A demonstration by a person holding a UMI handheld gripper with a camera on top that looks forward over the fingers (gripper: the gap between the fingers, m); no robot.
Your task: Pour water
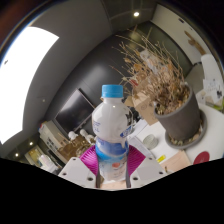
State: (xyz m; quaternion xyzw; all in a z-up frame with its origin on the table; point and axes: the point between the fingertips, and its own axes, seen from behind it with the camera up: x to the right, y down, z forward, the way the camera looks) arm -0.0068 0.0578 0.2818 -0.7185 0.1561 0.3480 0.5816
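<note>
Nearest to the camera is the hand-held gripper (pixel 113 170), and its two fingers (pixel 82 169) are closed on a bottle (pixel 112 134). The pink pads show at both sides of the bottle's lower part, pressed against it, so the grip looks firm. The bottle is clear plastic with a blue cap (pixel 113 92) and a label with blue print low on its body. It stands upright between the fingers, and the cap is on.

Behind it, to the far right, is a dark pot (pixel 184 120) with a dry plant (pixel 152 68); it stands on a light surface (pixel 150 134) where some small things also lie, but I cannot tell what they are. To the far left there is a bright window (pixel 24 78). The view looks upward, toward the ceiling with small lamps.

About the task, I judge that only the first step is done: the bottle is gripped and seems to be lifted, because nothing under it is visible. Pouring is not started. The bottle is not tilted, the cap is closed, and no cup or glass to receive the water is in view. So what is left is opening the cap, finding the receiver, and tilting the bottle.
</note>
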